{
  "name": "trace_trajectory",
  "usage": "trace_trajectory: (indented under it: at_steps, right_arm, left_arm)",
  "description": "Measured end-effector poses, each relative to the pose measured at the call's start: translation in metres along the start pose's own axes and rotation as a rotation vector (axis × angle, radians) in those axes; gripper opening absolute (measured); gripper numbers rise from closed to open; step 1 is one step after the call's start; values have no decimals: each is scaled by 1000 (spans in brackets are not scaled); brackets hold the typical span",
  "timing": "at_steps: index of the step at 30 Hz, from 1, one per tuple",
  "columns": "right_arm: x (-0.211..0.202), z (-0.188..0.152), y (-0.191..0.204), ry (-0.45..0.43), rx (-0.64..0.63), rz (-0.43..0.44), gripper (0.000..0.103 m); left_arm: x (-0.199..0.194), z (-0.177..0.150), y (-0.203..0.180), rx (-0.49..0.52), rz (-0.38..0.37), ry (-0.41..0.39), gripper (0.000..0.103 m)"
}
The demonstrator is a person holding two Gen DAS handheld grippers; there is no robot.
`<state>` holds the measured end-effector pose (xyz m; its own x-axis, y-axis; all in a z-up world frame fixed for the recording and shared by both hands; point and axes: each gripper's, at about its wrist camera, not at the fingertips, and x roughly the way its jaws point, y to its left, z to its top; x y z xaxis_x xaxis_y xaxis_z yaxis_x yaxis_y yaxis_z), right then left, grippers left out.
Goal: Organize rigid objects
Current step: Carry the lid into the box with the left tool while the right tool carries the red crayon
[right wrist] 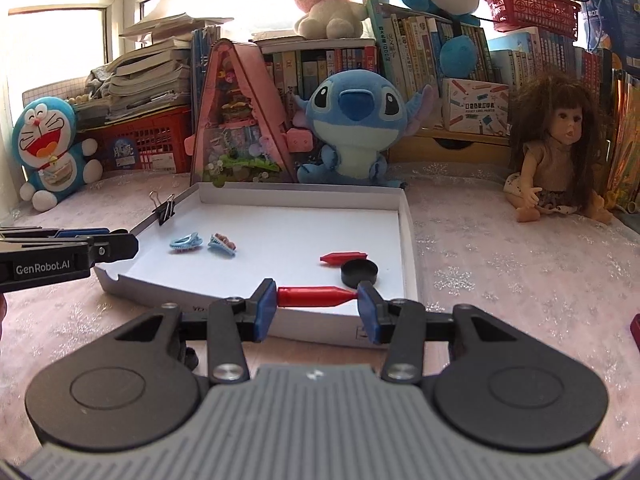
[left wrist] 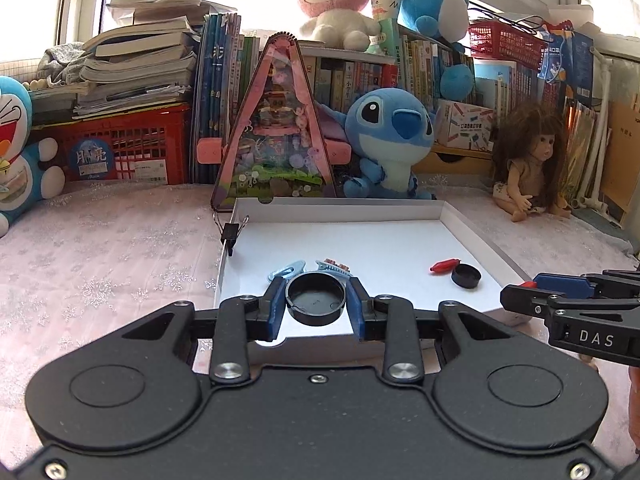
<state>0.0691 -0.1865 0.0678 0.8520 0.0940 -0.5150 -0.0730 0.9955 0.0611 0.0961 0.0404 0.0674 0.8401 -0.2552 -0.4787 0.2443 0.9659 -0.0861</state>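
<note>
Books, red crates and plush toys crowd the back of the pink lace tabletop. In the white tray [right wrist: 408,248] already lie two blue hair clips [right wrist: 204,242], a red crayon [right wrist: 343,257] and a black cap [right wrist: 359,273]. The left tongs [left wrist: 316,300] grip another black cap [left wrist: 316,298] over the tray's near edge; the right tongs [right wrist: 317,297] pinch a second red crayon [right wrist: 314,297] there. Both seemingly remain to be dropped. The tools read "DAS" and "GenRobot.AI".

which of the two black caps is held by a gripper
The black cap clamped in the left gripper; the other cap lies in the white tray.
</note>
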Motion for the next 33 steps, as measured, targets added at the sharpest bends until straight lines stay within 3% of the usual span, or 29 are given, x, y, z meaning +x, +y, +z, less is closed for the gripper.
trace_trajectory:
  at_steps: [6,18,33]
  right_arm:
    - [27,11,-8,37,47,-6,49]
    - [69,17,-2,71,20,59,49]
    - [99,17,-3,110,48,45,49]
  left_arm:
    - [26,10,0,-12,31,20,30]
    - [75,9,-5,3,72,88,30]
    - [106,6,1,-28,108,132,30]
